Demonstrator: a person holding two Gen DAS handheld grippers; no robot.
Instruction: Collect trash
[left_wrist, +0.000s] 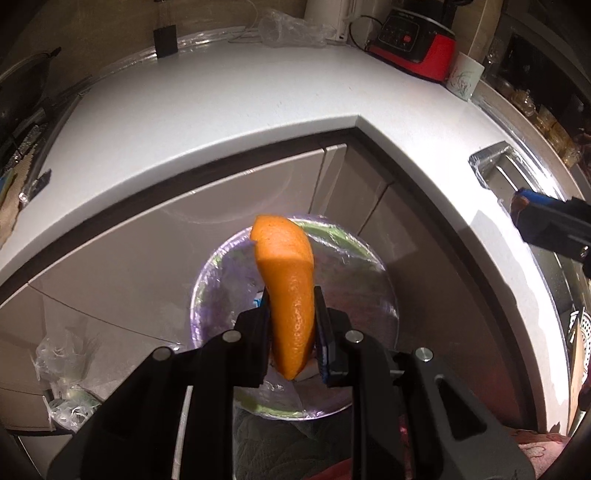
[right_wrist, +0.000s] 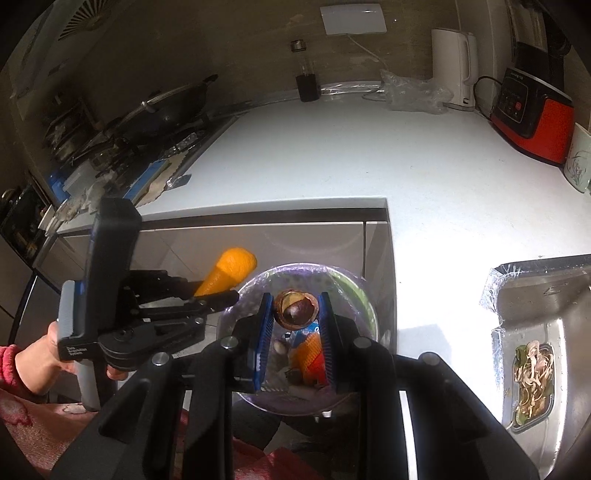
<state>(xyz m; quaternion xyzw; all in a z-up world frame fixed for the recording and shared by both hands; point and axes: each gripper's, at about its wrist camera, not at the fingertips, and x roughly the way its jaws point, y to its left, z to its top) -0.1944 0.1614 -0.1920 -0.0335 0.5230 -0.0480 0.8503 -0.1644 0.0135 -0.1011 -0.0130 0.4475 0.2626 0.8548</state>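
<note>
Your right gripper holds a brown, hollow fruit shell over the bag-lined round bin at lower centre.

Its blue pads press the shell's sides. At centre left, your left gripper clamps a long orange peel just beside the bin's rim, your hand gripping its handle. The white countertop fills the middle; a steel sink sits lower right.

Left gripper angled steeply downward, jaws nearly closed, pads clamping an orange peel; right gripper likewise tilted down, jaws narrow, pinching a brown shell; a bare hand in a red sleeve grasps the left tool's handle.
</note>
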